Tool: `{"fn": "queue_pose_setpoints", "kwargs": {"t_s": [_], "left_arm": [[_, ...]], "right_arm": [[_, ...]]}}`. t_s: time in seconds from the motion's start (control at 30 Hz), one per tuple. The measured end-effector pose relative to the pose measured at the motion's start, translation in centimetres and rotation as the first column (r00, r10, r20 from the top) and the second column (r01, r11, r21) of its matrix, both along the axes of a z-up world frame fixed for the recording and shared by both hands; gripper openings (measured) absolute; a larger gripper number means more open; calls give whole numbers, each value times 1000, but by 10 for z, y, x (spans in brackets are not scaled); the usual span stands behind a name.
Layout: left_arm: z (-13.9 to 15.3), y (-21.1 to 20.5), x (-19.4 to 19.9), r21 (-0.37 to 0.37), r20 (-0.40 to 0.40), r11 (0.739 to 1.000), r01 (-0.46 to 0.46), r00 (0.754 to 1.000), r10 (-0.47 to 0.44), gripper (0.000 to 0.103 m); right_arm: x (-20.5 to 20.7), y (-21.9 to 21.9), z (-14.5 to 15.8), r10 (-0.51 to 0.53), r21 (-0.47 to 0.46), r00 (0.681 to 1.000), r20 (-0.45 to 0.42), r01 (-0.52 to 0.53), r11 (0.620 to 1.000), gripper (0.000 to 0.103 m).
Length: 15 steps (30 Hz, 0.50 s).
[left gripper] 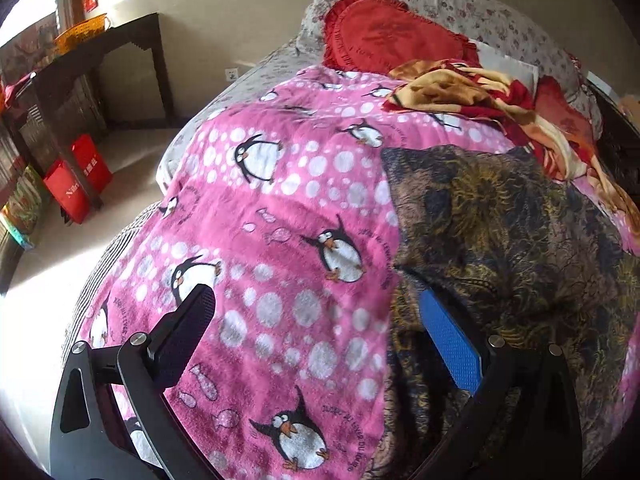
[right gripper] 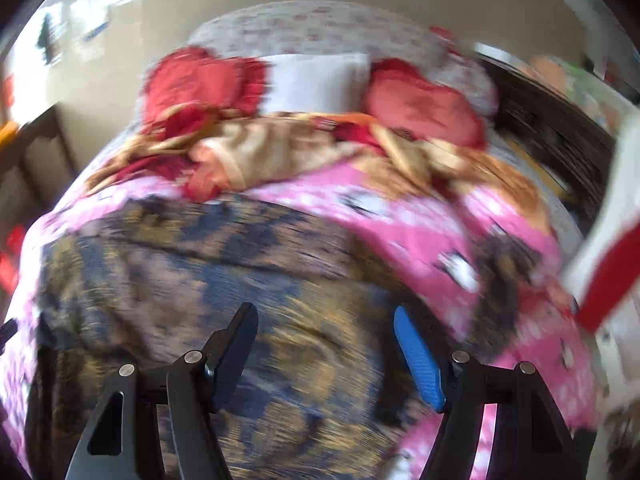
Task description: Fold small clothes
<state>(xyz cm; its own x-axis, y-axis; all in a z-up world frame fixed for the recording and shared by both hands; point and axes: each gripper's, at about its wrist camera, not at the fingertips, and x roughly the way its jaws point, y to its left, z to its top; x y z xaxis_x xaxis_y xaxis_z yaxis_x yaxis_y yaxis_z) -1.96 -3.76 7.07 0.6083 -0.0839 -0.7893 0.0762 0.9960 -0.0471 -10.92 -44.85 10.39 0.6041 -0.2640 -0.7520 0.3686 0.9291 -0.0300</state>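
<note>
A dark garment (left gripper: 500,232) with a gold, brown and navy pattern lies spread on the pink penguin blanket (left gripper: 280,208) that covers the bed. In the left wrist view my left gripper (left gripper: 314,294) stands wide open low over the blanket. Its blue pad (left gripper: 448,340) sits at the garment's near left edge and its black finger (left gripper: 188,324) is over bare blanket. The right wrist view is blurred. There my right gripper (right gripper: 325,310) is open just above the garment (right gripper: 208,264), with the cloth showing between its fingers and no pad pressing on it.
A crumpled gold and red blanket (left gripper: 472,96) lies beyond the garment, with red frilled cushions (left gripper: 384,36) and floral pillows (left gripper: 472,8) at the bed's head. Left of the bed are a dark desk (left gripper: 100,52), an orange basket (left gripper: 80,32) and red bags (left gripper: 76,180) on the floor.
</note>
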Motion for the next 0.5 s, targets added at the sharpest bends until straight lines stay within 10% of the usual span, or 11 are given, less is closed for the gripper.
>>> {"fn": "queue_pose_setpoints", "kwargs": {"t_s": [0.3, 0.33, 0.37, 0.4, 0.5], "left_arm": [[-29, -56, 8, 46, -78, 989, 143, 987, -139, 103], [-35, -58, 11, 75, -94, 987, 144, 986, -137, 103], [-42, -59, 14, 96, -111, 984, 147, 984, -136, 103], [-47, -58, 15, 110, -127, 983, 147, 983, -133, 103], [-57, -49, 18, 105, -140, 985, 138, 982, -123, 103]], "right_arm": [[-14, -58, -34, -74, 282, 997, 30, 63, 958, 68], [-4, -54, -40, -27, 293, 1000, -3, 27, 956, 58], [-2, -53, -45, -1, 294, 999, -34, 11, 956, 19], [4, -49, -47, 32, 290, 997, -65, -12, 957, 8], [-4, -43, -26, 71, 253, 997, 11, -71, 965, 4]]}}
